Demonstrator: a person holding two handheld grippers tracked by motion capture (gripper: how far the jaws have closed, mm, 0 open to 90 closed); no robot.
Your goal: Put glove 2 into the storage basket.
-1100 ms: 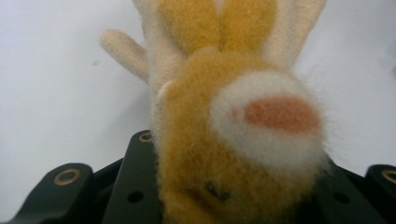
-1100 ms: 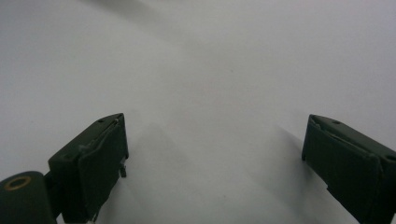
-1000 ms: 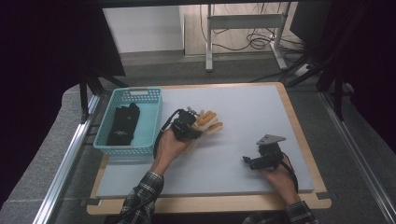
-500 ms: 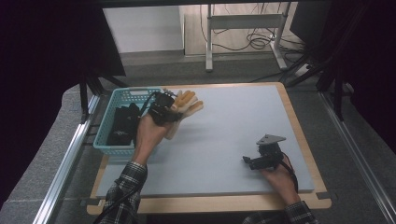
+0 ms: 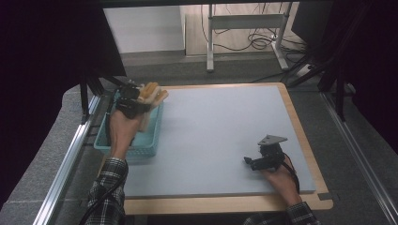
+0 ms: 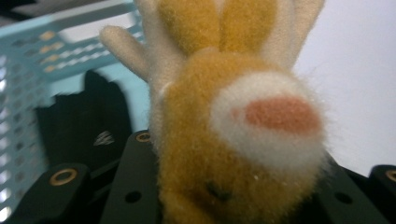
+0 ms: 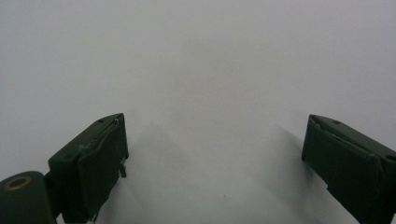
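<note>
**Soft toy held over the basket**

The left gripper [image 5: 136, 101] is clenched on an orange and cream soft toy [image 5: 151, 93] and holds it above the far right corner of the blue basket [image 5: 146, 140]. A black thing [image 6: 88, 121] lies inside the basket. The right gripper [image 5: 257, 159] rests on the grey mat [image 5: 220, 131], its jaws spread wide with nothing between them
</note>
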